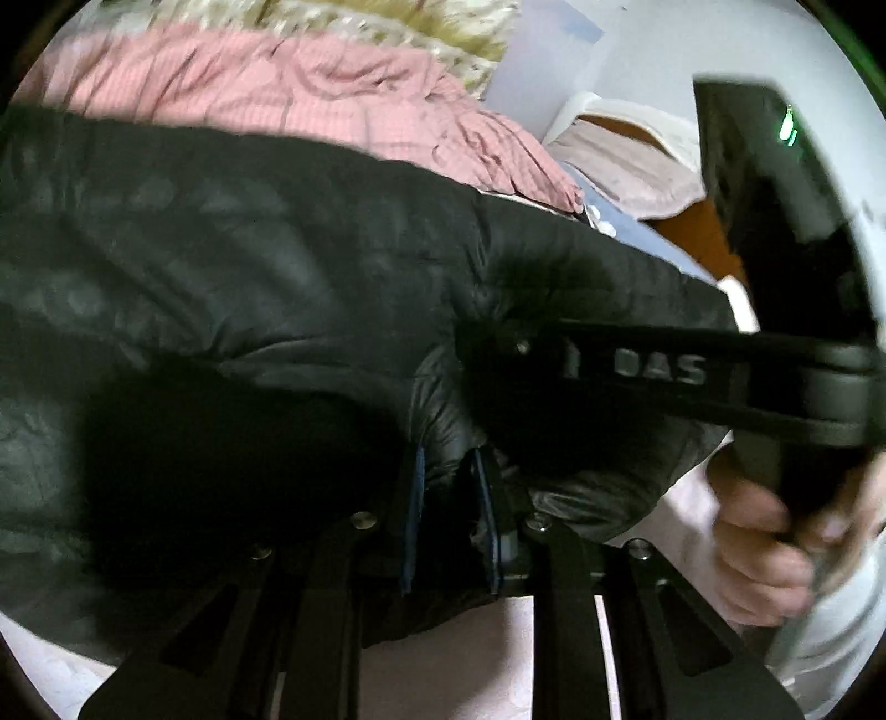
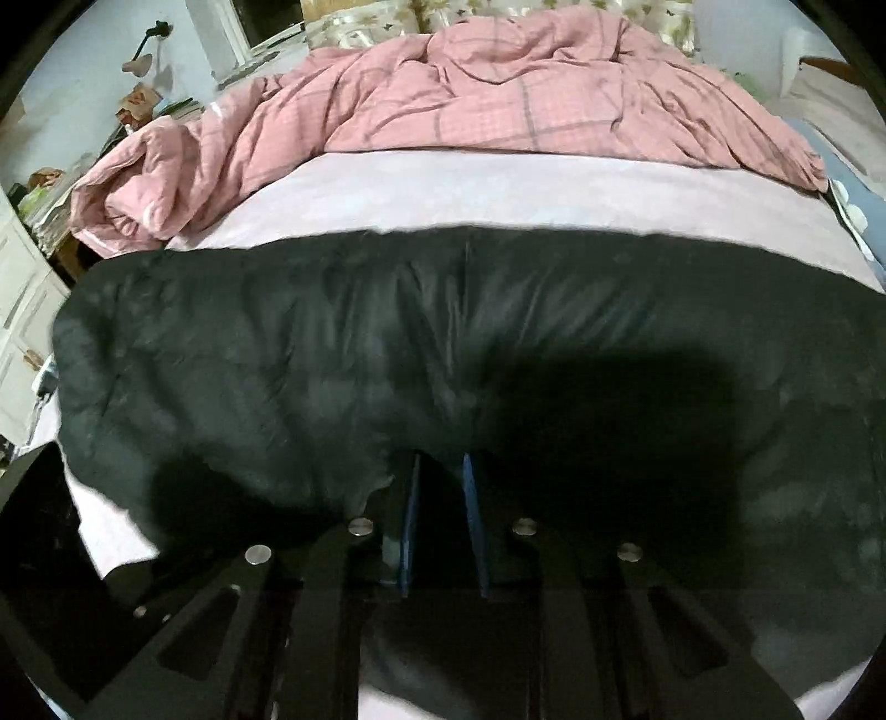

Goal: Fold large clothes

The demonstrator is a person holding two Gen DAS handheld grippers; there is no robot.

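Black padded jacket [image 2: 343,343]: lies spread across the near part of the bed, its far edge running side to side short of the pink quilt; its near edge bunches up at both grippers.
Left gripper [image 1: 449,476]: fingers nearly together, with a fold of the black padded jacket [image 1: 249,249] pinched between the blue-edged pads.
Right gripper [image 2: 441,482]: fingers close together at the jacket's near hem; dark fabric fills the narrow gap, so it appears to grip the hem, though shadow hides the contact itself.
Right gripper in the left view [image 1: 498,354]: reaches in from the right, its tip pressed into the jacket just above the left gripper.
Right hand [image 1: 764,548]: wrapped around the handle of that tool, low at the right edge.
Bed [image 2: 421,194]: pale pink sheet showing beyond the jacket.
Pink quilt [image 2: 498,94]: crumpled in a heap at the far end of the bed, apart from the jacket.
Desk lamp [image 2: 141,52]: stands at the far left against the wall.
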